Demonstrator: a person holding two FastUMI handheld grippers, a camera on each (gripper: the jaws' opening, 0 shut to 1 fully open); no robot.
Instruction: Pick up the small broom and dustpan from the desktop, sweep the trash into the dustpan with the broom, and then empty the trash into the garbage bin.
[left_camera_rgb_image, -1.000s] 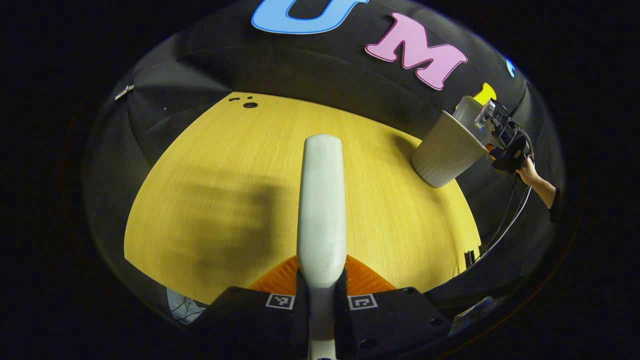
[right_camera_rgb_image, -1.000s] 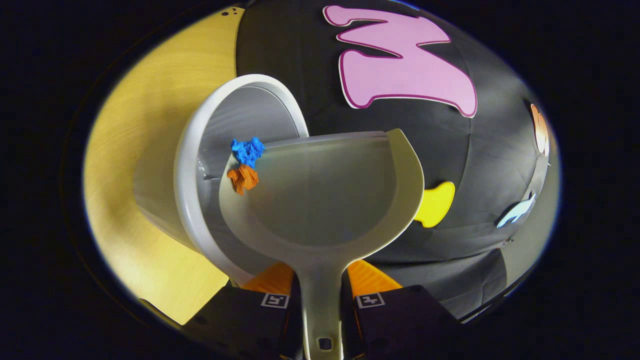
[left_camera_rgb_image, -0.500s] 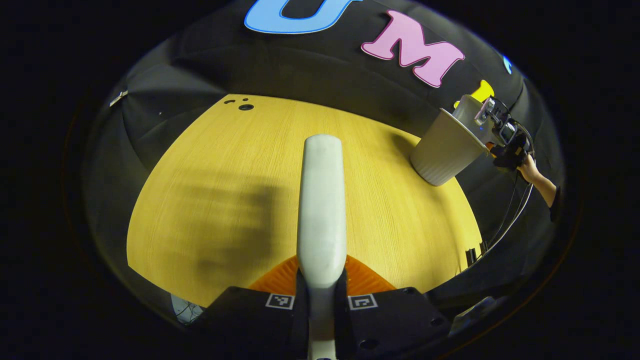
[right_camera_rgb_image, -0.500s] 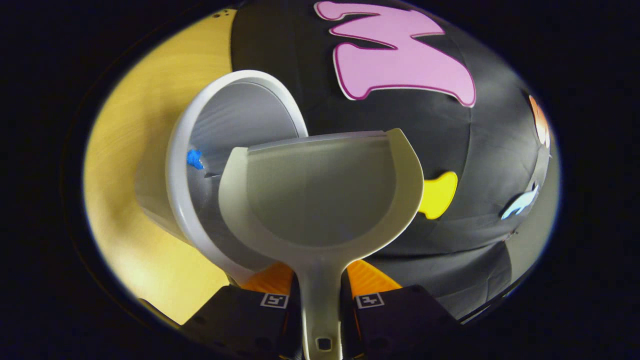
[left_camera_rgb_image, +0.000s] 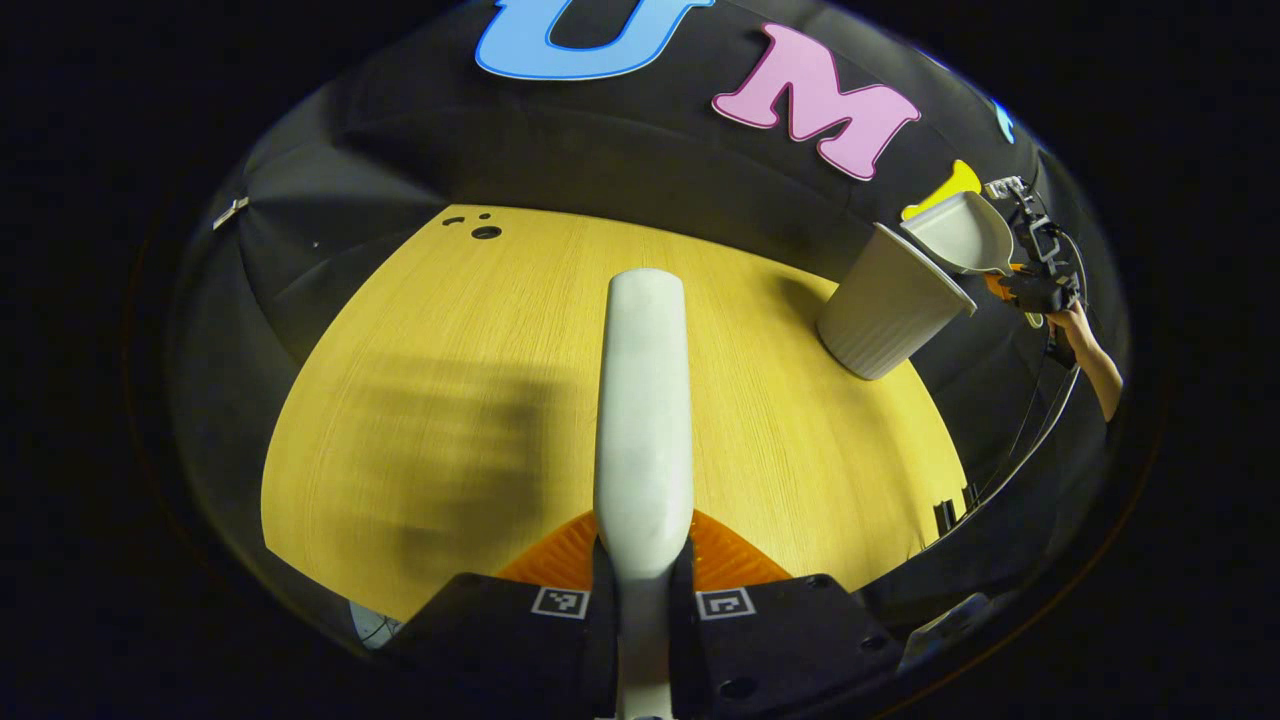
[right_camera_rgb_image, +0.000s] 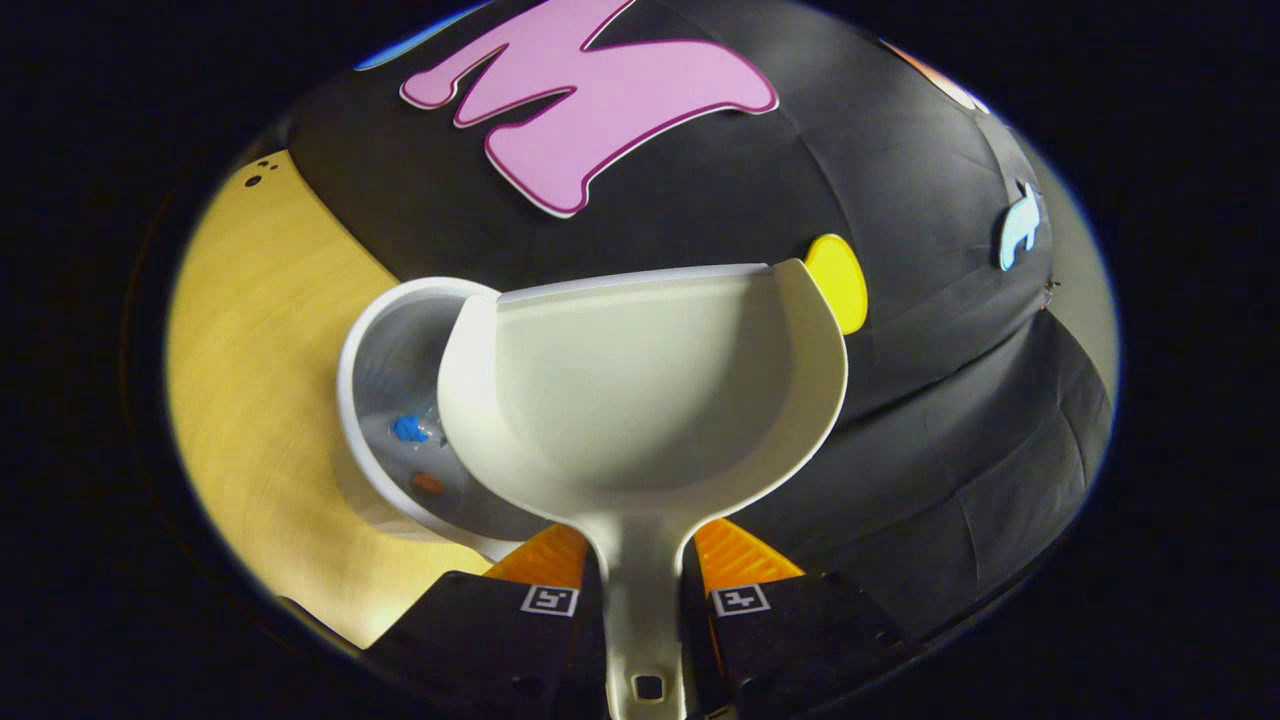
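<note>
My right gripper (right_camera_rgb_image: 640, 590) is shut on the handle of the pale dustpan (right_camera_rgb_image: 640, 380), whose scoop is bare and hangs over the right rim of the white garbage bin (right_camera_rgb_image: 365, 400). Inside the bin lie a blue paper scrap (right_camera_rgb_image: 410, 429) and an orange paper scrap (right_camera_rgb_image: 427, 484). My left gripper (left_camera_rgb_image: 643, 585) is shut on the white broom (left_camera_rgb_image: 642, 400), which points forward above the yellow desktop (left_camera_rgb_image: 450, 340). In the left gripper view the bin (left_camera_rgb_image: 885, 305) stands at the table's far right, with the dustpan (left_camera_rgb_image: 960, 235) and the right gripper (left_camera_rgb_image: 1035, 285) held by a hand above its rim.
The black cloth wall (left_camera_rgb_image: 600, 150) closes the back of the booth. Small dark holes (left_camera_rgb_image: 485, 231) mark the desktop's far left corner. A cable (left_camera_rgb_image: 1030, 440) hangs down from the right gripper past the table's right edge.
The blue and orange scraps slid off the dustpan's left edge and fell into the bin. The dustpan rose and levelled out over the bin. The broom stayed almost still.
</note>
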